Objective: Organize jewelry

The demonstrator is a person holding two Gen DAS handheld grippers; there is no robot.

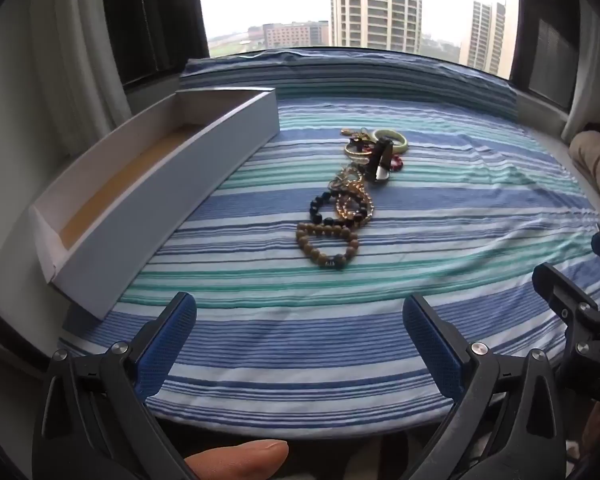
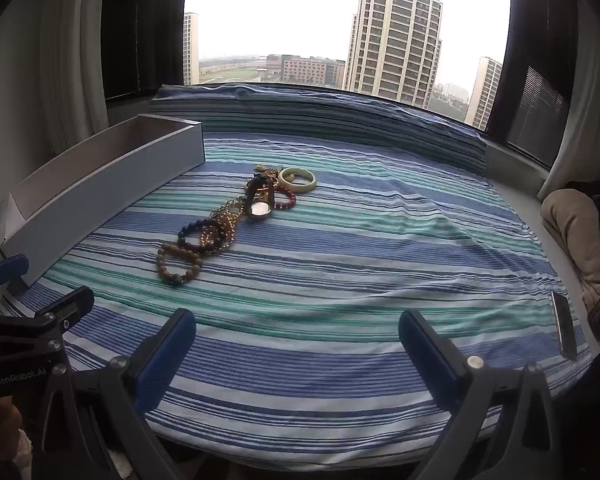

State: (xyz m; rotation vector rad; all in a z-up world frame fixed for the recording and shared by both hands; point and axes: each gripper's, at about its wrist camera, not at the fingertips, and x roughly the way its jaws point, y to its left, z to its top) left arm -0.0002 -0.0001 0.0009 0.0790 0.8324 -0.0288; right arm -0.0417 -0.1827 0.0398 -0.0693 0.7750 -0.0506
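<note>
You are holding both claws, left (image 1: 300, 320) and right (image 2: 298, 336), wide and empty; jewelry pile (image 1: 350, 196) is lying at twelve o'clock.

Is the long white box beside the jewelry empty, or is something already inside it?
Empty, as far as visible: the white box is open-topped and shows only its bare tan floor.

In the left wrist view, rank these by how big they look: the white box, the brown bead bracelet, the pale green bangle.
1. white box, by far the largest.
2. brown bead bracelet.
3. pale green bangle.
The bangle lies farther from the camera, so its true size against the bracelet is unsure.
</note>
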